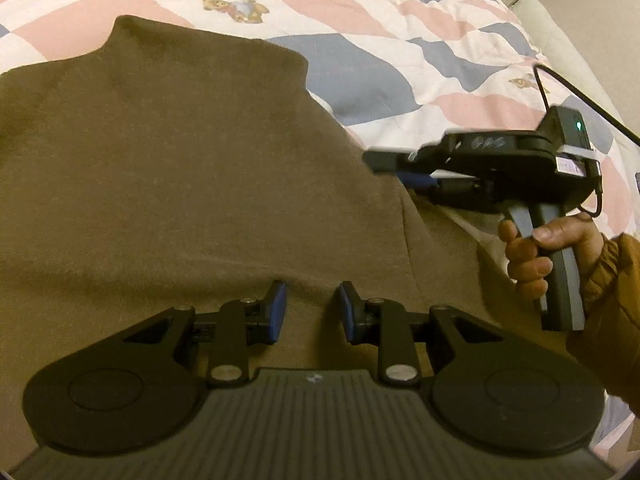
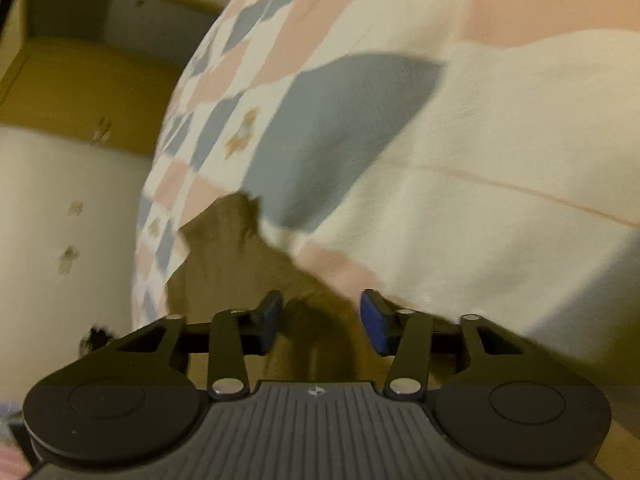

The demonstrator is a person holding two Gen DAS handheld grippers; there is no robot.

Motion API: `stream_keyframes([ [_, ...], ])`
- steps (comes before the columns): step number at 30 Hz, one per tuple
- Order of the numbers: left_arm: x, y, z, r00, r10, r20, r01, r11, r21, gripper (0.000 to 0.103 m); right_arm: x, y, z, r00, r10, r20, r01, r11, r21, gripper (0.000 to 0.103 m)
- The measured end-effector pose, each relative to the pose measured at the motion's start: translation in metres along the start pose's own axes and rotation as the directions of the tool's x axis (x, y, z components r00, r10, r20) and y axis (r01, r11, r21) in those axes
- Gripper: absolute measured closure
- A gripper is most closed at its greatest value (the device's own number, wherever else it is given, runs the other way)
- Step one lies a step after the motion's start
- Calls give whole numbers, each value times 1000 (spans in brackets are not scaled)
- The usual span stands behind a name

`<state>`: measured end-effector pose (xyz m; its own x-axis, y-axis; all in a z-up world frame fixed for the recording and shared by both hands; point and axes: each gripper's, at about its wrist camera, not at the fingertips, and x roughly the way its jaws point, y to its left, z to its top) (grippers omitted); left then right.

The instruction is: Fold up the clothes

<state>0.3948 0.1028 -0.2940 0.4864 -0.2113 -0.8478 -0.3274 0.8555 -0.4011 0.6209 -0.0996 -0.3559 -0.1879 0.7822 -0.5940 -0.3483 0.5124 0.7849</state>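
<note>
**Brown garment spread on the quilt, both grippers unloaded**

In the left wrist view the brown garment (image 1: 172, 168) fills the left and centre of the frame, lying flat on the patchwork quilt (image 1: 400, 12) of the bed, probably smoothed out so that a fold line can be chosen. The left gripper (image 1: 312, 306) sits at the lower centre, its jaws narrowly apart over the cloth and holding nothing. At the right of that frame the right gripper (image 1: 386, 164) reaches in sideways over the garment's edge, gripped by the right hand (image 1: 536, 252); likely it is lining up on a hem or sleeve.

In the blurred right wrist view its jaws stand wider, empty, with brown fabric below. No containers are visible.
</note>
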Motion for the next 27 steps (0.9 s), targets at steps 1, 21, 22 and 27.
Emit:
stream_keyframes([
  [1, 0, 0, 1, 1000, -3, -1, 3, 1000, 4, 79, 2, 7, 0, 1000, -4, -3, 4, 999, -42, 97],
  [21, -80, 66, -66, 982, 164, 96, -162, 986, -27, 77, -48, 118, -120, 935, -188, 302, 296, 882, -367, 56],
  [22, -84, 76, -73, 979, 176, 100, -173, 984, -40, 77, -41, 124, -142, 945, -185, 271, 281, 881, -379, 56],
  [27, -113, 100, -125, 980, 175, 95, -172, 984, -38, 77, -18, 128, -248, 928, -323, 182, 370, 843, -391, 58],
])
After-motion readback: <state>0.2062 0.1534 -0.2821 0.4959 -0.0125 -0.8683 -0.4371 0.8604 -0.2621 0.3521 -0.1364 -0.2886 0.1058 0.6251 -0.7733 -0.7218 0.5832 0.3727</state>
